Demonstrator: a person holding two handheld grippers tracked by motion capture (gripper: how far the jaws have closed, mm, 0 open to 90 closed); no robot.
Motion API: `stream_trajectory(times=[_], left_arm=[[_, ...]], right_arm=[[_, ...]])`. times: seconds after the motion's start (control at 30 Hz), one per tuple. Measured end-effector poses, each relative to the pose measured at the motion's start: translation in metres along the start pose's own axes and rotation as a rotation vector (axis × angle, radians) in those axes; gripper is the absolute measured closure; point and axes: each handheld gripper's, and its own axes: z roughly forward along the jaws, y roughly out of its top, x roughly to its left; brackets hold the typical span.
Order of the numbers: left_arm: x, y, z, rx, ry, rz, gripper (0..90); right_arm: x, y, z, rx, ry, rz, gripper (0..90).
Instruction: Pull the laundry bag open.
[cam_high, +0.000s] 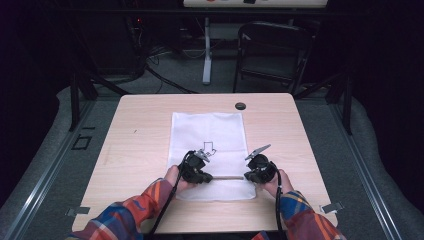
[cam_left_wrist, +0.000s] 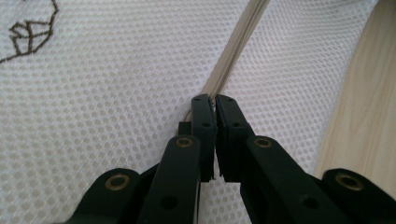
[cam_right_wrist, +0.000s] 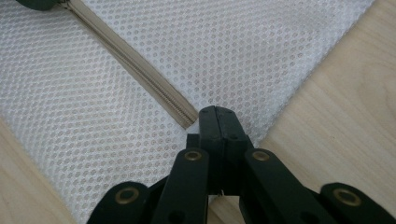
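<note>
A white mesh bag (cam_high: 210, 132) lies flat on the wooden table (cam_high: 140, 130), with a beige zipper (cam_high: 227, 177) running across its near end. My left gripper (cam_high: 207, 177) sits at the zipper's left part, its jaws shut on the zipper (cam_left_wrist: 233, 51) where the tips (cam_left_wrist: 215, 100) meet it; the pull itself is hidden between them. My right gripper (cam_high: 247, 176) is shut on the mesh (cam_right_wrist: 261, 60) just beside the zipper's end (cam_right_wrist: 187, 116), near the bag's right edge. Both grippers (cam_right_wrist: 217, 112) point toward each other along the zipper line.
A dark line drawing (cam_high: 209, 149) is printed on the bag's middle. A black round plug (cam_high: 240, 106) sits at the table's far edge. Beyond the table stand a dark chair (cam_high: 272, 50) and a white stand leg (cam_high: 207, 55). Bare wood lies left and right of the bag.
</note>
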Motion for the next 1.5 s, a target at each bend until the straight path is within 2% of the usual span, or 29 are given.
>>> stream_trajectory(times=[0.07, 0.17, 0.23, 0.27, 0.33, 0.43, 0.6, 0.73, 1.13, 1.5], left_arm=[[0.001, -0.003, -0.001, 0.002, -0.004, -0.016, 87.1], [-0.001, -0.002, 0.000, 0.005, -0.001, -0.017, 86.9], [-0.002, -0.002, 0.002, 0.019, -0.002, -0.018, 86.8], [-0.001, -0.002, 0.003, 0.016, -0.003, -0.019, 86.8], [0.000, -0.002, 0.002, 0.014, -0.008, -0.026, 86.6], [-0.001, -0.002, 0.003, 0.015, -0.002, -0.034, 86.1], [-0.002, -0.002, 0.002, -0.001, 0.019, -0.040, 86.1], [-0.003, -0.002, 0.000, -0.015, 0.041, -0.045, 86.7], [-0.002, -0.005, -0.005, -0.027, 0.028, -0.102, 87.1], [0.001, -0.011, -0.012, -0.029, 0.031, -0.117, 87.2]], right_arm=[[0.000, 0.000, 0.000, 0.002, 0.000, -0.003, 90.0], [0.001, 0.001, 0.000, 0.009, -0.009, -0.021, 90.0], [0.006, 0.002, 0.000, 0.014, -0.038, -0.058, 90.0], [0.009, 0.003, 0.000, 0.004, -0.051, -0.061, 90.0], [0.012, 0.005, 0.000, -0.007, -0.057, -0.101, 90.0], [0.020, 0.008, 0.003, -0.032, -0.060, -0.131, 90.0], [0.028, 0.009, 0.009, -0.013, -0.099, -0.190, 90.0], [0.026, 0.008, 0.009, -0.008, -0.092, -0.195, 90.0], [0.022, 0.008, 0.009, -0.013, -0.066, -0.161, 90.0], [0.021, 0.007, 0.009, -0.016, -0.061, -0.158, 90.0]])
